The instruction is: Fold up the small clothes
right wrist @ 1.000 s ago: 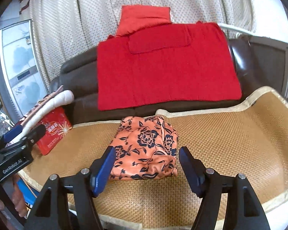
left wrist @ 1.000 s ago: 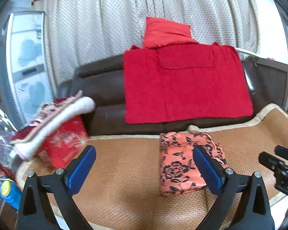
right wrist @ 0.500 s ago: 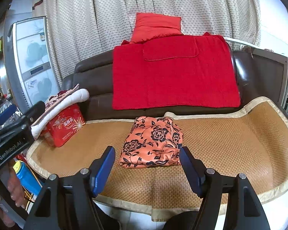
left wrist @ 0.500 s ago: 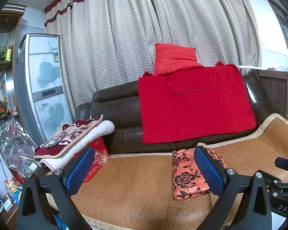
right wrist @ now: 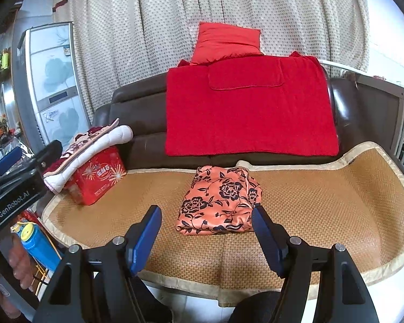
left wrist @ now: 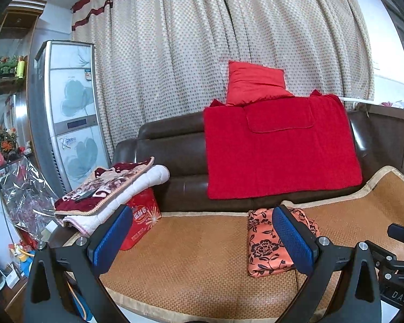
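Observation:
A folded orange garment with black flowers (right wrist: 220, 202) lies flat on the woven mat (right wrist: 323, 202) that covers the sofa seat. It also shows in the left wrist view (left wrist: 266, 250), partly behind my right blue finger pad. My left gripper (left wrist: 202, 237) is open and empty, held back from the mat's front edge, left of the garment. My right gripper (right wrist: 206, 234) is open and empty, just in front of the garment and apart from it.
A red box (right wrist: 97, 180) with folded blankets (right wrist: 94, 140) on top stands at the mat's left end. A red towel (right wrist: 250, 110) hangs over the brown sofa back, with a red cushion (right wrist: 226, 40) above. A blue bottle (right wrist: 35, 242) stands on the floor at left.
Both grippers have pulled back and up from the garment, which now looks smaller and farther. The garment lies as it did. Both grippers stay open.

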